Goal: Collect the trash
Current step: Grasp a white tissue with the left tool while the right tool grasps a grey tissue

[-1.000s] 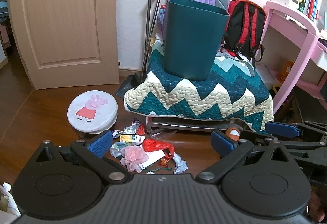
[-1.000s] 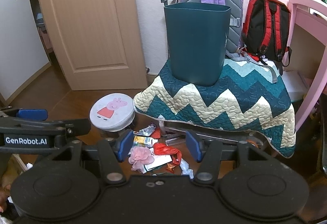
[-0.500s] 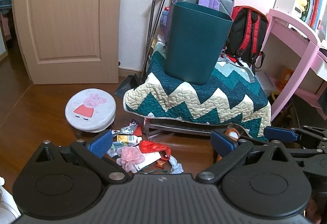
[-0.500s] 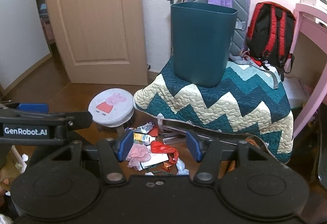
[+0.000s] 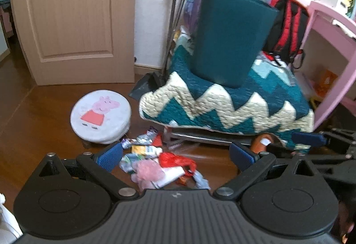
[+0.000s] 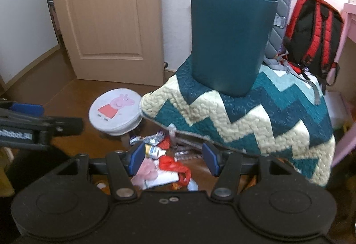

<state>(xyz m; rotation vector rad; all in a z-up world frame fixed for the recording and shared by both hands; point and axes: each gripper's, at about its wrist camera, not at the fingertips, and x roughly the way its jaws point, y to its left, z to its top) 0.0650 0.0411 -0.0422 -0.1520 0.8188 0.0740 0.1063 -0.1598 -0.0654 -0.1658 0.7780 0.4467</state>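
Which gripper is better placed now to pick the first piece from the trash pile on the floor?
Probably the right gripper: open, with the trash pile directly between its fingers. The left gripper, also open, frames it off-centre.

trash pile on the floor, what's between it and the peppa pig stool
Only bare wood floor; the trash pile starts just past the stool, its foil wrappers nearest. The left wrist view shows it best.

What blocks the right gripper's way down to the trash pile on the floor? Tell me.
Nothing visible does. The right gripper is open above the trash pile, with bare air between. The round stool and quilt stand beside the pile, not over it.
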